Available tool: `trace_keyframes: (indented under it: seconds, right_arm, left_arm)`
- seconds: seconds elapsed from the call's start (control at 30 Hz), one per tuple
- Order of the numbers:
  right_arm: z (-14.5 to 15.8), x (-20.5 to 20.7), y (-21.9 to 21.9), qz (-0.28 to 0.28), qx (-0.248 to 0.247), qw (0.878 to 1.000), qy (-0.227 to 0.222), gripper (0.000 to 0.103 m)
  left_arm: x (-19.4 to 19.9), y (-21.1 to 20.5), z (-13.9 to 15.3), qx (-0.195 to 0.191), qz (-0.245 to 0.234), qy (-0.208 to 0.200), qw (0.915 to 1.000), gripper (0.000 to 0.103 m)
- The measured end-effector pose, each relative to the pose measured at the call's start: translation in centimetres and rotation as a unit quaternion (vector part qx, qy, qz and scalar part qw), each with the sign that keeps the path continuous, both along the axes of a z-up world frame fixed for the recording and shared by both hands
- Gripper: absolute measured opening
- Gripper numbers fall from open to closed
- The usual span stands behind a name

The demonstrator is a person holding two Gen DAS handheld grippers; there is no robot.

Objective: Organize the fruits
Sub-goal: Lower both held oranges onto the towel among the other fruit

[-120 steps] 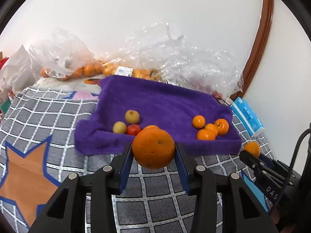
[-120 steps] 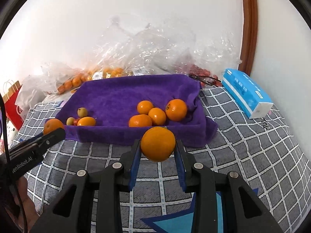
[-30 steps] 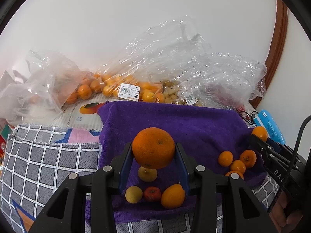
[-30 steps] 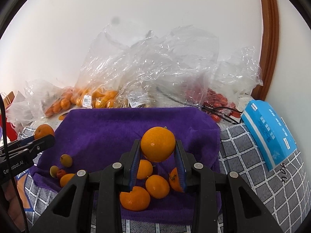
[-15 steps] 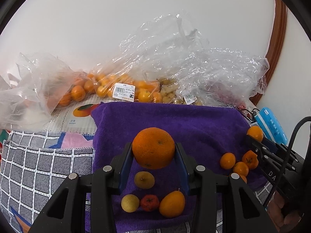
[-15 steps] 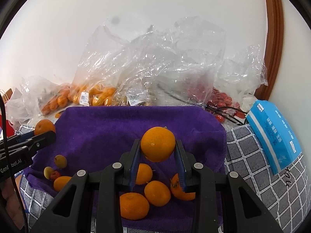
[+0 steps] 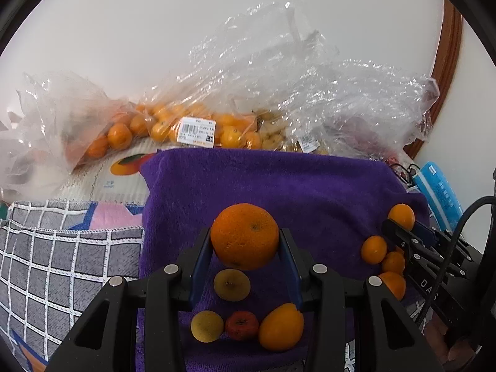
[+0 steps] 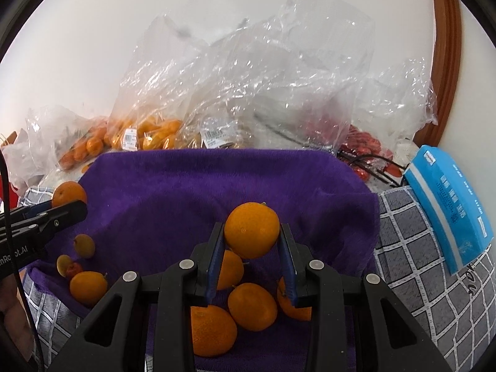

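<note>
My left gripper (image 7: 245, 248) is shut on a large orange (image 7: 245, 236), held above the purple towel (image 7: 279, 186). Below it lie two yellow-green fruits (image 7: 231, 284), a small red fruit (image 7: 241, 325) and an orange fruit (image 7: 281, 327). My right gripper (image 8: 251, 241) is shut on an orange (image 8: 251, 230) above a cluster of several oranges (image 8: 252, 306) on the towel (image 8: 201, 192). In the right wrist view the left gripper (image 8: 46, 217) with its orange (image 8: 68, 192) shows at the left. In the left wrist view the right gripper (image 7: 412, 235) shows at the right.
Clear plastic bags (image 7: 279, 93) with oranges (image 7: 155, 127) and red fruit (image 8: 362, 145) lie behind the towel against the white wall. A blue tissue pack (image 8: 449, 207) lies right of the towel on the grey checked cloth (image 7: 62, 254). A wooden frame (image 8: 443, 46) stands far right.
Both grippers have moved forward over the purple towel with their oranges still held. The fruit on the towel now lies closer beneath them.
</note>
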State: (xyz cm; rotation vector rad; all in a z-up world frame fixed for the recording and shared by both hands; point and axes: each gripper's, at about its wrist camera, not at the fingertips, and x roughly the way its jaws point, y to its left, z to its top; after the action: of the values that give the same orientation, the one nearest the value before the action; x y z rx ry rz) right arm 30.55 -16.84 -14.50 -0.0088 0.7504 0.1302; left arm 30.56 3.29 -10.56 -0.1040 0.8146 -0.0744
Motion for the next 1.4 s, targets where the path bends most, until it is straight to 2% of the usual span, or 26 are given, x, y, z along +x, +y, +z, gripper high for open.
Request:
trace_keyframes:
  seconds: [0.47, 0.77, 1.3, 1.4]
  right_arm:
    - [-0.8, 0.6, -0.2, 0.001, 0.003, 1.000, 0.004, 0.035]
    - [-0.8, 0.1, 0.4, 0.009, -0.016, 1.000, -0.010, 0.035]
    - [-0.7, -0.5, -0.2, -0.003, 0.002, 1.000, -0.014, 0.036]
    - [-0.5, -0.8, -0.2, -0.003, 0.003, 1.000, -0.017, 0.041]
  left_arm:
    - [0.5, -0.5, -1.9, -0.001, -0.011, 0.025, 0.9996, 0.041]
    - [0.5, -0.6, -2.3, -0.001, -0.013, 0.030, 0.9995, 0.041]
    - [0.6, -1.0, -2.5, 0.007, -0.012, 0.036, 0.9993, 0.044]
    - [0.5, -1.1, -2.5, 0.010, -0.013, 0.035, 0.9993, 0.046]
